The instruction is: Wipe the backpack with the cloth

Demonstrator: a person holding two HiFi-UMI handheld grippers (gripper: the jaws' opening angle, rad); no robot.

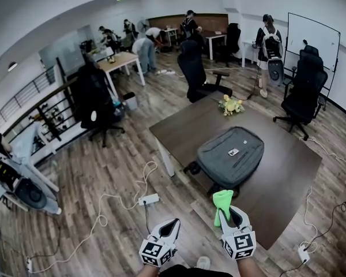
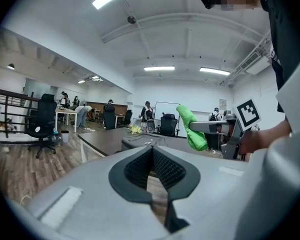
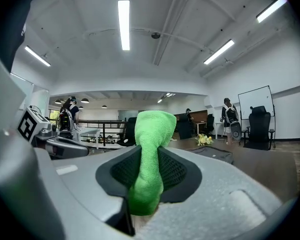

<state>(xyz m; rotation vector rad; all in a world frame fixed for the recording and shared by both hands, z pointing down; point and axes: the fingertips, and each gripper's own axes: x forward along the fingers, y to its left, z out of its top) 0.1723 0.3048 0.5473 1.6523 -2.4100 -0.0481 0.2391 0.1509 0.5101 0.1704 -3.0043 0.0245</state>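
The right gripper's (image 1: 227, 211) jaws are clasping the upright green cloth (image 1: 222, 199), the left gripper's (image 1: 173, 222) jaws are sitting closed and empty, and the backpack (image 1: 230, 154) is lying flat on the surface (image 1: 288, 175), its length running away from the person.

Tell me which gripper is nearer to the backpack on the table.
Right. The right gripper, holding the cloth, sits just before the backpack; the left gripper is beside the table, over the floor, farther off.

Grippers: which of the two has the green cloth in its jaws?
The right gripper: its jaws are shut on the green cloth, which sticks up between them. The left gripper has its jaws together with nothing between them.
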